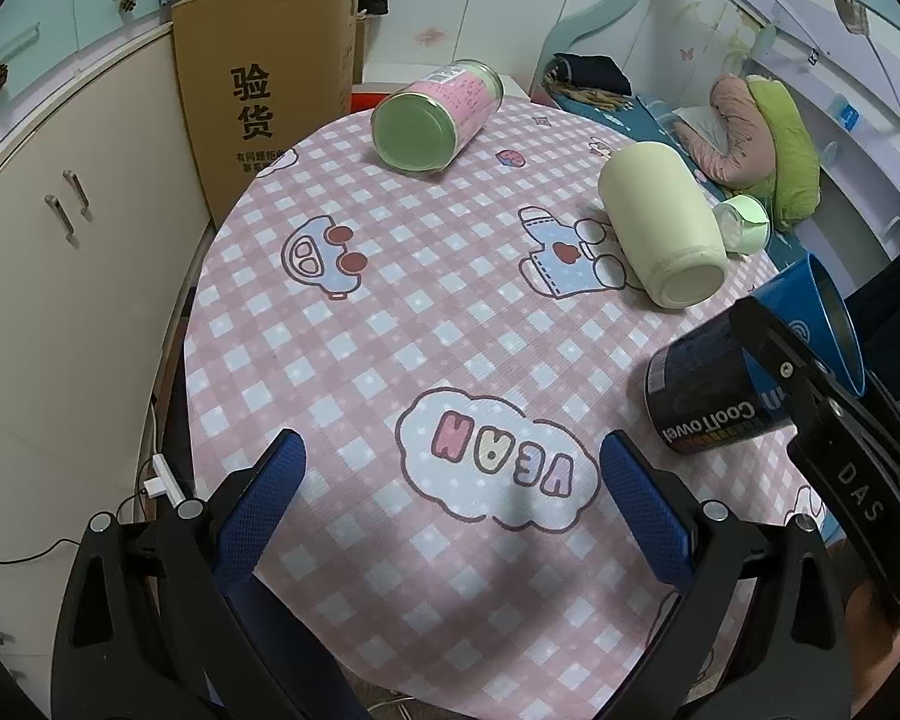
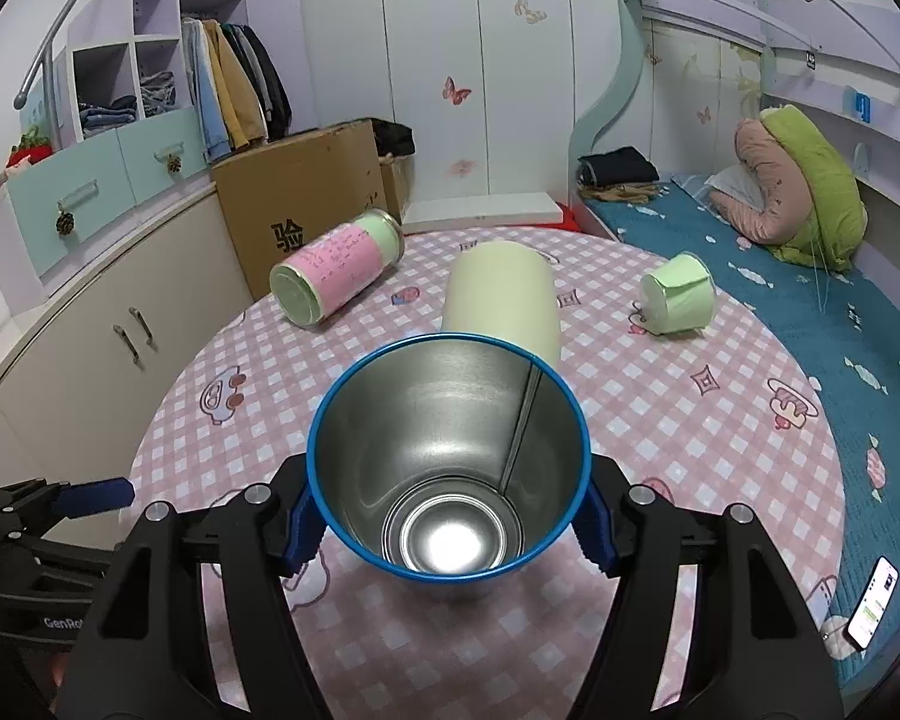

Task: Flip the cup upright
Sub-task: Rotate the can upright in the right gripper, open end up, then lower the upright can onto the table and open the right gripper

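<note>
My right gripper (image 2: 447, 516) is shut on a blue-rimmed steel cup (image 2: 450, 456), its blue fingers clamped on both sides below the rim. The cup's open mouth faces the right wrist camera and its base is near the table. In the left wrist view the same cup (image 1: 750, 360) is tilted at the right, dark body with blue rim, held by the right gripper (image 1: 810, 384). My left gripper (image 1: 450, 516) is open and empty, above the near part of the pink checked tablecloth (image 1: 390, 330).
A cream cup (image 1: 660, 222) lies on its side at the right middle. A pink-and-green jar (image 1: 432, 114) lies on its side at the far edge. A small green cup (image 1: 744, 225) lies tipped near the bed side. Cardboard box (image 1: 264, 84) and cabinets stand left; bed right.
</note>
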